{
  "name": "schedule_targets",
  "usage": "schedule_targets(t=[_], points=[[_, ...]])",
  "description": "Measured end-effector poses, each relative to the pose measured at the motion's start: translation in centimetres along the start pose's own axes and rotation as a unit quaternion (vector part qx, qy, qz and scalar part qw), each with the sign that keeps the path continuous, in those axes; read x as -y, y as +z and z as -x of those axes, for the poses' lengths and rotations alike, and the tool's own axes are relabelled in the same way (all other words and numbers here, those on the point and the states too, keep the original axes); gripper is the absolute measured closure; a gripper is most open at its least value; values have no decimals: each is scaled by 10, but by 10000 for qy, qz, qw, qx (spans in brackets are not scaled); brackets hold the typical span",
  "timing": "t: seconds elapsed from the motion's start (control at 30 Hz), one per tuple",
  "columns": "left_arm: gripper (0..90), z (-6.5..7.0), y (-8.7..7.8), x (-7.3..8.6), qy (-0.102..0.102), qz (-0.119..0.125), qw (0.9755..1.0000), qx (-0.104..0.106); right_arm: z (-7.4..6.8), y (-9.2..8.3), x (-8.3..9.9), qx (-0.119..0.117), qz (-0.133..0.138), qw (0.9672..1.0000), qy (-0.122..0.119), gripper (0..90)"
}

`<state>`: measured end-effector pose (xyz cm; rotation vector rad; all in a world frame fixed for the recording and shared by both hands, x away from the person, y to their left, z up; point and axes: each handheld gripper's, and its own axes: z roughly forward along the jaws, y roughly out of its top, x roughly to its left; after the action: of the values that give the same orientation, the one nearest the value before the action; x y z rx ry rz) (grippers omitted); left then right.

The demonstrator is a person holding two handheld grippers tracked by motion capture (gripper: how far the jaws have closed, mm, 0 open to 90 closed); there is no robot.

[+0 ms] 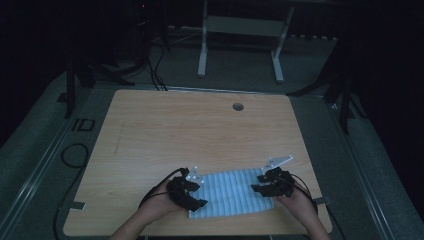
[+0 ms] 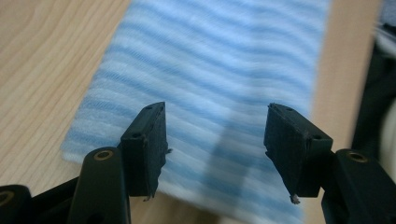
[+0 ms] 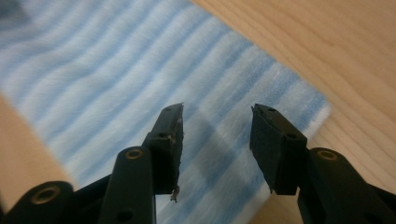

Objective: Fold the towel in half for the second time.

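- My left gripper hangs over the striped cloth's left end, jaws spread, gripping nothing.
- My right gripper sits at its right end, jaws apart too.
- Cloth lies flat near the worktop's front edge.

A cloth lies on the table near its front edge, right of centre; left gripper over its left end, right gripper over its right.
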<state>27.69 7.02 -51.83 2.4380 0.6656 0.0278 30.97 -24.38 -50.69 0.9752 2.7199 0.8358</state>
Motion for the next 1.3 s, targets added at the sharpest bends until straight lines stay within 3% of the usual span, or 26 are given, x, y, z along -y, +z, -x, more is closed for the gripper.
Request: schedule_targets(t=[0.13,0.3,0.43,0.6,0.83,1.13,1.3], points=[[392,-14,12,4,-105,-11,9999,37,6,20,-1,102,-226,9997,-44,501],[391,-32,10,5,-64,50,10000,-19,10,28,-9,178,-176,9997,-66,496],[392,-47,9,1,-144,49,9998,-85,14,35,-18,198,-212,9995,-102,492],[392,-69,10,-6,-197,8,9997,-163,24,42,-31,195,-222,9996,11,490],[400,-99,9,-11,-436,50,9987,-276,37,53,-51,173,-250,9994,143,476],[399,-123,8,-17,-558,-32,9971,-512,48,68,-72,210,-198,9991,304,461],[399,-129,7,-17,-617,-26,9964,-572,50,72,-79,206,-209,9990,350,441]])
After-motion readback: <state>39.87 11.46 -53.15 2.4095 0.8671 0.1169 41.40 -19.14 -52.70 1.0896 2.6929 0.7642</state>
